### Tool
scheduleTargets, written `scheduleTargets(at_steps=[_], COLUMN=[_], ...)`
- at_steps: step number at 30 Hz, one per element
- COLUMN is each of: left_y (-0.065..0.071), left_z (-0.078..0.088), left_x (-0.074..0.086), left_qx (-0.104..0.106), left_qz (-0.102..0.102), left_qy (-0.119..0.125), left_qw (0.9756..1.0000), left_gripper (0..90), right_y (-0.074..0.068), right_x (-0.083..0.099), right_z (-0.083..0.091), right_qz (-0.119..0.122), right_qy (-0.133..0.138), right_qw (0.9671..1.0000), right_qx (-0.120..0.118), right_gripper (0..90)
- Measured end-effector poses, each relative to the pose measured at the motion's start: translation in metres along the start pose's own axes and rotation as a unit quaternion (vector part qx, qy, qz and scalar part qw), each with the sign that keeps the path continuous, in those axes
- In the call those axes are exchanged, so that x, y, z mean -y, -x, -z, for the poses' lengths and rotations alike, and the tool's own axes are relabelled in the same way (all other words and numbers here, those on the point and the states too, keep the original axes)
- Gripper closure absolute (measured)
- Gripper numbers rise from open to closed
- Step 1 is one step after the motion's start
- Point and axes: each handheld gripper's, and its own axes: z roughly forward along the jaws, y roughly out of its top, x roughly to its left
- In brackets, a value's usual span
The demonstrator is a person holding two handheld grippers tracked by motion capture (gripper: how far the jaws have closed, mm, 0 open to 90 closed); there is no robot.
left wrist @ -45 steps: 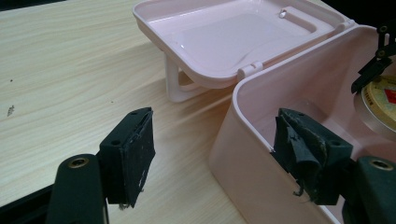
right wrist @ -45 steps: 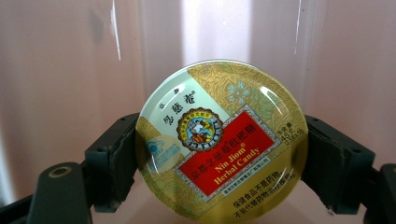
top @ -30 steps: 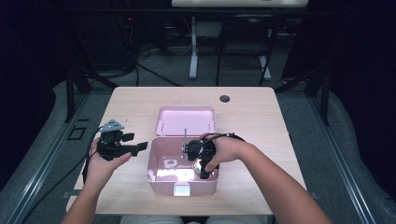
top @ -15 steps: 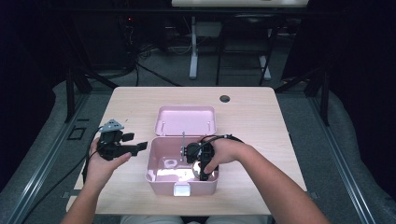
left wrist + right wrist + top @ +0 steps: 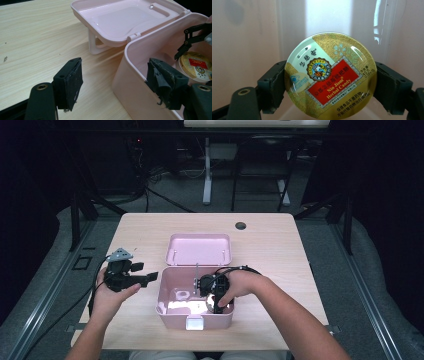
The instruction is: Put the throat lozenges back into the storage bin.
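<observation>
A pink plastic box (image 5: 172, 320) stands open at the table's middle, its lid (image 5: 200, 249) tipped back behind it. My right gripper (image 5: 215, 296) reaches down inside the box, shut on a round gold candy tin (image 5: 329, 75) with a red label, one jaw on each side of its edge. The tin (image 5: 197, 66) hangs near the box's pale inner wall. My left gripper (image 5: 147, 279) is held just left of the box, open. In the left gripper view its fingers (image 5: 70, 85) stand wide apart with the box's side wall (image 5: 130, 82) between them; I cannot tell whether they touch it.
The light wooden table (image 5: 270, 245) has a dark cable hole (image 5: 240, 226) at the back. A white latch (image 5: 194, 322) sits on the box's front. Dark floor, desk legs and cables lie beyond the far edge. Bare wood flanks the box.
My right gripper with the tin has sunk a little lower and nearer the box's front. The left gripper has stayed in place.
</observation>
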Motion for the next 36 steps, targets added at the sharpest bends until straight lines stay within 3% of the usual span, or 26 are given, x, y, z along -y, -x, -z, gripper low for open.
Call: scheduleTargets(at_steps=[12, 36], left_y=[-0.0007, -0.0015], left_z=[0.0002, 0.001], left_x=[0.0002, 0.0015], left_qx=[0.0, -0.003], left_qz=[0.001, 0.005], left_qy=[-0.001, 0.002], left_qw=[1.0, 1.0], left_gripper=[28.6, 28.6], right_y=[0.0018, 0.0027], right_x=[-0.0006, -0.0001], right_z=[-0.0095, -0.0083], right_qz=[0.0, 0.009], right_qy=[-0.006, -0.001], right_qw=[1.0, 1.0], right_qx=[0.003, 0.0], right_gripper=[19.6, 19.0])
